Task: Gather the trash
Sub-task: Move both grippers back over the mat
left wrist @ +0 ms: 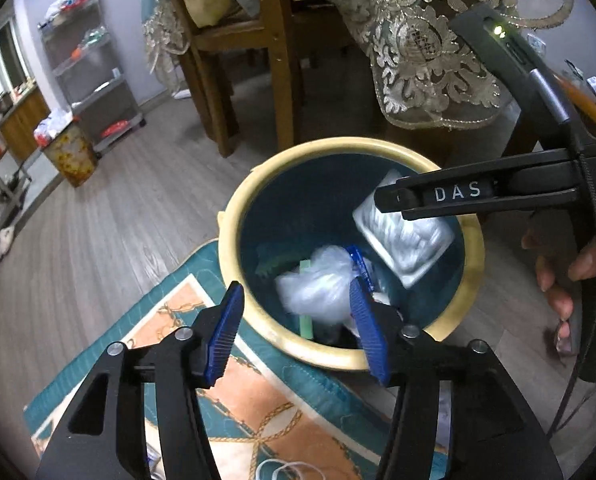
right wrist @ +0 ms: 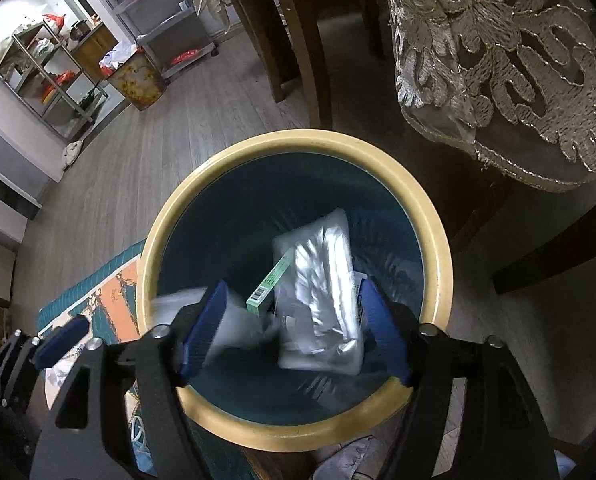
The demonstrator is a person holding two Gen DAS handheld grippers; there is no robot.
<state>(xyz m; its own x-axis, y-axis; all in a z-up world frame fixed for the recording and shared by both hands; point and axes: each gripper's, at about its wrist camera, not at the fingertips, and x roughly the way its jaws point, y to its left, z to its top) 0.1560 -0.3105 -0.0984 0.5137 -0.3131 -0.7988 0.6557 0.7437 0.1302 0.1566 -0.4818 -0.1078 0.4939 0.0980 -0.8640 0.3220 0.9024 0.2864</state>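
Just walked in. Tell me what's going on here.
A person is collecting trash with a handheld gripper in each hand, and both are poised over a round bin with a cream rim on the floor. The left gripper is open, with a crumpled clear plastic bag blurred below its fingers, inside the bin. The right gripper is open too, above a silvery packet that also looks blurred. A green carton already lies inside. Neither gripper holds anything now.

Motion-blurred clear bag point(left wrist: 318, 284) and silver pouch point(right wrist: 322, 296), bin point(right wrist: 438, 240) bottom hidden
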